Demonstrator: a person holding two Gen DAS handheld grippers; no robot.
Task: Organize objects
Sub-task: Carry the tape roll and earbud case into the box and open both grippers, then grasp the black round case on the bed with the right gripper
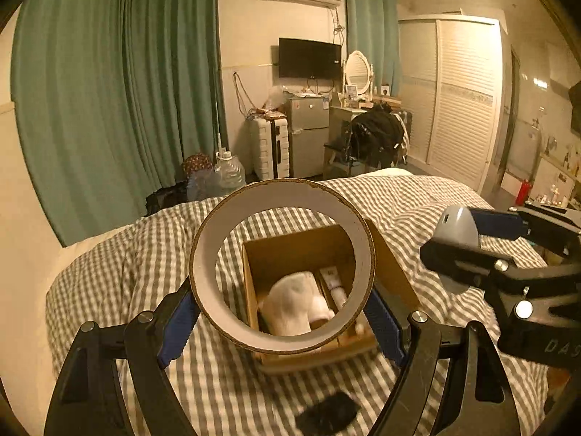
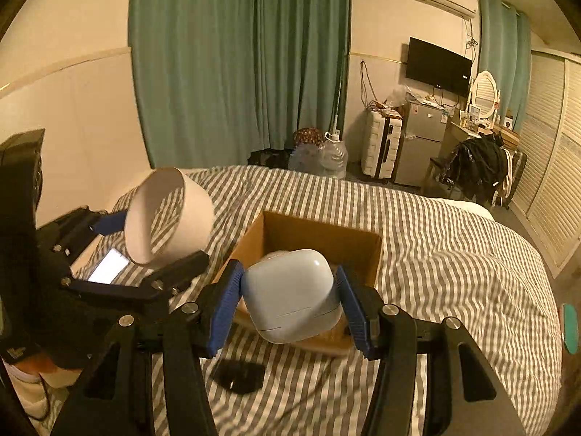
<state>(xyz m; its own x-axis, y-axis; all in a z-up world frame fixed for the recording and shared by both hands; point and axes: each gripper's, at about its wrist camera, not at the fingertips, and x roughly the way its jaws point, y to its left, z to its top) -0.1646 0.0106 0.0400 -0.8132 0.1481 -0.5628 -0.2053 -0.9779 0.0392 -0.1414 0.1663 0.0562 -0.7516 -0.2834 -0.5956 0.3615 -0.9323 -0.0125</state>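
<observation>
My left gripper (image 1: 281, 312) is shut on a wide cardboard tape roll (image 1: 232, 232) and holds it above an open cardboard box (image 1: 388, 265) on the bed. Through the ring I see a white rolled sock (image 1: 296, 303) and small white tubes (image 1: 336, 283) inside the box. My right gripper (image 2: 288, 301) is shut on a pale blue rounded case (image 2: 290, 294), just over the box's near edge (image 2: 323, 232). The roll (image 2: 181, 210) and left gripper (image 2: 145, 250) show at left in the right wrist view; the right gripper (image 1: 468, 250) with the case (image 1: 455, 229) shows at right in the left wrist view.
The box stands on a grey-and-white checked duvet (image 2: 435, 254). A dark flat object (image 1: 326, 414) lies in front of the box, and it also shows in the right wrist view (image 2: 239, 376). A lit phone (image 2: 109, 265) lies left. Beyond the bed: curtains, water jugs, suitcase, fridge, chair.
</observation>
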